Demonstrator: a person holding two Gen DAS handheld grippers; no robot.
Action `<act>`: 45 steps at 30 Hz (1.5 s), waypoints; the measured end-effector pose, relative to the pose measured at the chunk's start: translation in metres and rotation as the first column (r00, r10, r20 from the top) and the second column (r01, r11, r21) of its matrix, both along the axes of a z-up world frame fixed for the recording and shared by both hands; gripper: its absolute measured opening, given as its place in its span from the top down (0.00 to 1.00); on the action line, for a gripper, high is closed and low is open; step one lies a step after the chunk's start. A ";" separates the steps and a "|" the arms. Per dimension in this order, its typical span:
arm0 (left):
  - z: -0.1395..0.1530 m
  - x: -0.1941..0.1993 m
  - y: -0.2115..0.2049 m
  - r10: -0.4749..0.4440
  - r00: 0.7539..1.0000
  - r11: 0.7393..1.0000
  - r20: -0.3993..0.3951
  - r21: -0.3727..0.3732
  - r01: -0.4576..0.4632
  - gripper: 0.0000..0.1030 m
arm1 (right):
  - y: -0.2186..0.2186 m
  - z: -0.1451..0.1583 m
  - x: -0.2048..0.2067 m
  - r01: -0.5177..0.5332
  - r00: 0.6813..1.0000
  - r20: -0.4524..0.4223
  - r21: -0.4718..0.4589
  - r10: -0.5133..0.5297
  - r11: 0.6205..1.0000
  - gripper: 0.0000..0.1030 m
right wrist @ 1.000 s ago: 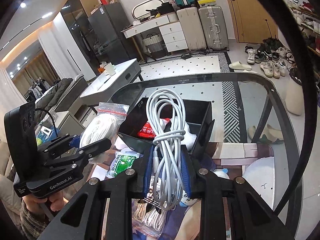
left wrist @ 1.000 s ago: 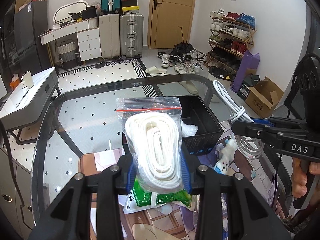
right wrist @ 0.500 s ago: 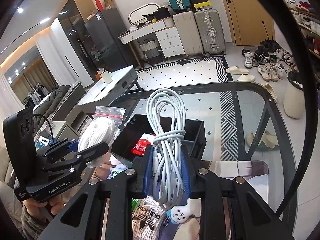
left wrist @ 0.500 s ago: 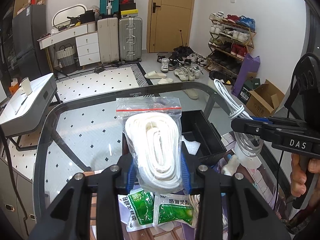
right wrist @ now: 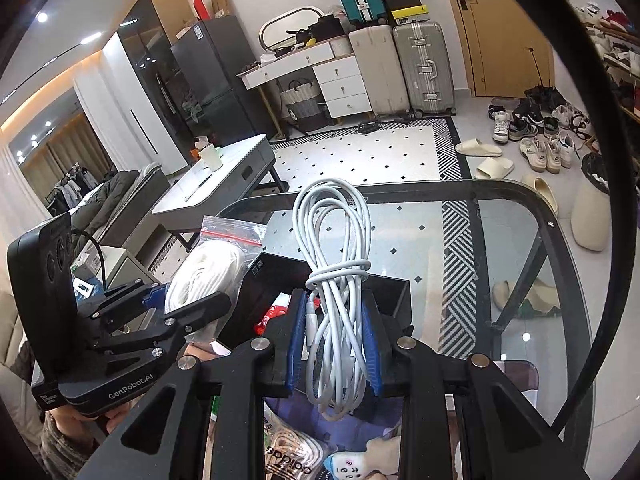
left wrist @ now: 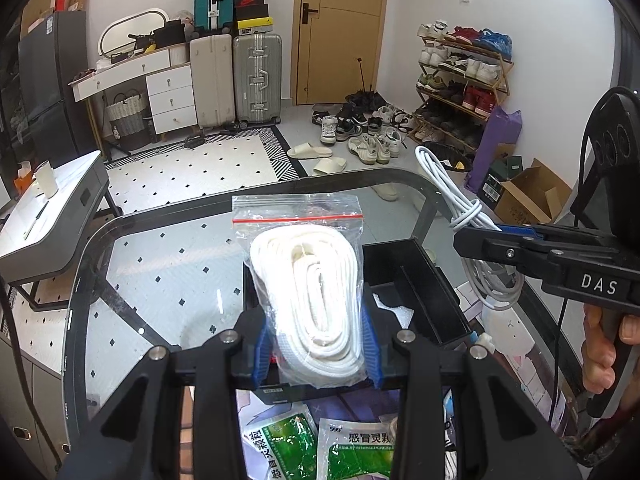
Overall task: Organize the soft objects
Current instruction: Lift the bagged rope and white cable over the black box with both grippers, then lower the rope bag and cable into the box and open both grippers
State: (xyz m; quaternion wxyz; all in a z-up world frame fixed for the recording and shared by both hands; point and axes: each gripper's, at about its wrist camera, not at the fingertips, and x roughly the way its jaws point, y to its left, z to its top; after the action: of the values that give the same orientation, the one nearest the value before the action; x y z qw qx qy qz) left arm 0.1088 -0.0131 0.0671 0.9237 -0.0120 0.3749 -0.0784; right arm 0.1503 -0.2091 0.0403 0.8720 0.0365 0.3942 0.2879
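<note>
Rope (left wrist: pixel 310 300), coiled in crinkly zip bag, fills left claw (left wrist: pixel 316 354).

A lived-in home: suitcases (left wrist: pixel 256 76), shoe rack (left wrist: pixel 460 88), fridge (right wrist: pixel 208 80), glass table (left wrist: pixel 168 264).

Both grippers have drawn back toward the near edge of the glass tabletop (left wrist: pixel 168 264). The open black plastic box (left wrist: pixel 424 300), earlier half hidden behind the clear zip bag of white rope (left wrist: pixel 308 292), now lies farther ahead. Two green medicine sachets (left wrist: pixel 320 452) have come into sight below the left gripper (left wrist: pixel 316 352). The coiled white cable (right wrist: pixel 336 308) in the right gripper (right wrist: pixel 334 348) now hangs over the box's near wall.
</note>
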 end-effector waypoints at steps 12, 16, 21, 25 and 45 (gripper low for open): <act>-0.023 0.026 0.004 0.000 0.999 1.000 -0.039 -0.017 -0.001 0.65 | 0.028 -0.018 0.026 -0.037 0.998 -0.042 -0.024 0.036 0.999 0.75; -0.028 0.032 0.004 -0.001 0.999 1.000 -0.046 -0.023 0.000 0.65 | 0.035 -0.027 0.030 -0.046 0.997 -0.058 -0.033 0.044 0.998 0.75; -0.035 0.038 0.004 -0.003 0.998 1.000 -0.059 -0.030 0.001 0.65 | 0.042 -0.038 0.035 -0.052 0.996 -0.078 -0.043 0.048 0.998 0.75; -0.040 0.042 0.006 -0.003 0.998 0.999 -0.062 -0.036 0.001 0.65 | 0.048 -0.045 0.037 -0.059 0.994 -0.091 -0.055 0.054 0.997 0.75; -0.052 0.032 0.002 -0.042 0.995 0.999 -0.087 -0.036 0.039 0.55 | 0.042 -0.048 0.035 -0.055 0.995 -0.083 -0.063 0.050 0.997 0.59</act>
State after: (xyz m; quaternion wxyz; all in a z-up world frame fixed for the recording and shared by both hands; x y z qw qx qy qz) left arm 0.1403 -0.0115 0.0154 0.9042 -0.0237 0.4139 -0.1031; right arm 0.1852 -0.1667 -0.0079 0.8481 0.0095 0.4394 0.2960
